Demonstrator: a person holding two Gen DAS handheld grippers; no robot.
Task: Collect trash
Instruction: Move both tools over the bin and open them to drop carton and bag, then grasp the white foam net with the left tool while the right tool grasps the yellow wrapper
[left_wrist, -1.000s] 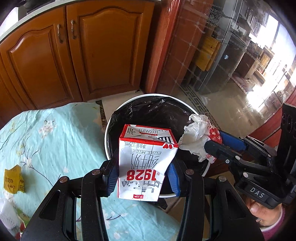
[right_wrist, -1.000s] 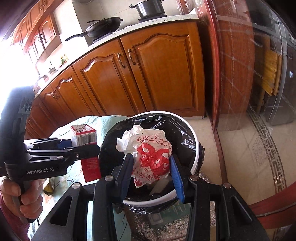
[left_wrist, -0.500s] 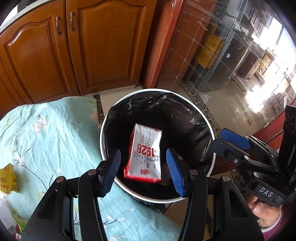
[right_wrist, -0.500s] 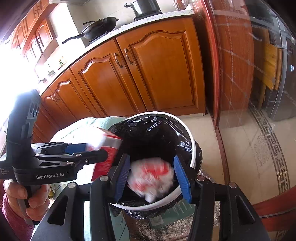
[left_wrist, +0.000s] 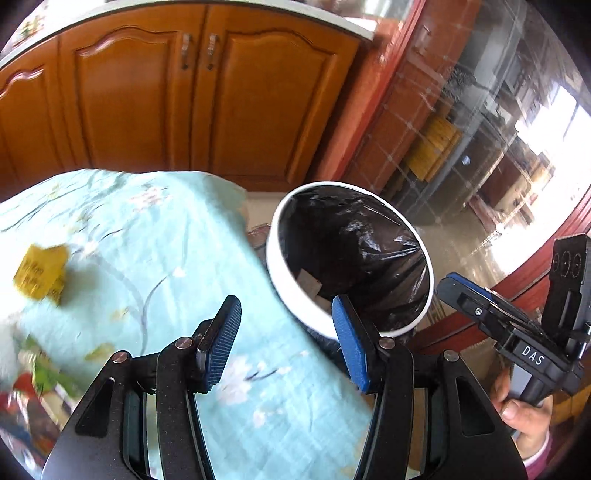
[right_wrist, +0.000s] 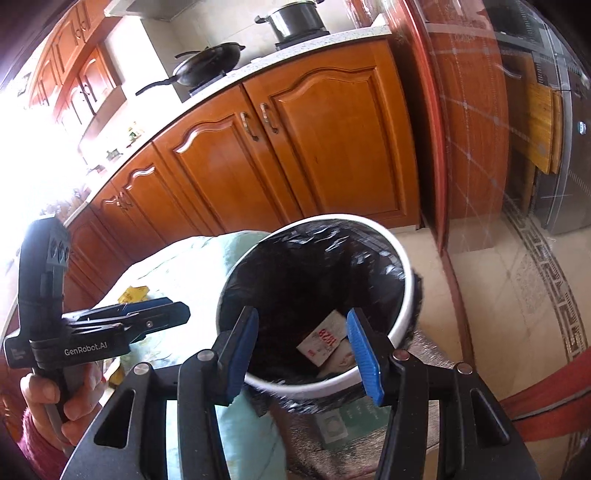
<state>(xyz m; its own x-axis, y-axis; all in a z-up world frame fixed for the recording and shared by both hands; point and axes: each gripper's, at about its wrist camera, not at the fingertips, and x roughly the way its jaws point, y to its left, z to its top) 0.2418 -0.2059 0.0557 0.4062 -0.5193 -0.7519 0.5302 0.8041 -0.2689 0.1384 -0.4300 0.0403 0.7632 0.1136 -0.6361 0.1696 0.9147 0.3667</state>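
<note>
Both tongs gape empty, left tongs (left_wrist: 284, 347) and right tongs (right_wrist: 301, 354); their jaws have just been opening. Milk carton (right_wrist: 322, 338) lies in the bin (right_wrist: 402, 295). Next: yellow wrapper (left_wrist: 40, 275), left of frame on the tabletop (left_wrist: 147, 236); come in low, pinch its edge.

Wooden cabinets (right_wrist: 314, 147), tiled floor (right_wrist: 517, 295), bright window glare.

place: home kitchen | signs: wooden cabinet doors (right_wrist: 332, 147); wok (right_wrist: 207, 66) and lidded pot (right_wrist: 295, 18) on a cooktop; speckled bench (right_wrist: 258, 62); tiled floor (right_wrist: 498, 295); lined waste bin (right_wrist: 400, 295)
</note>
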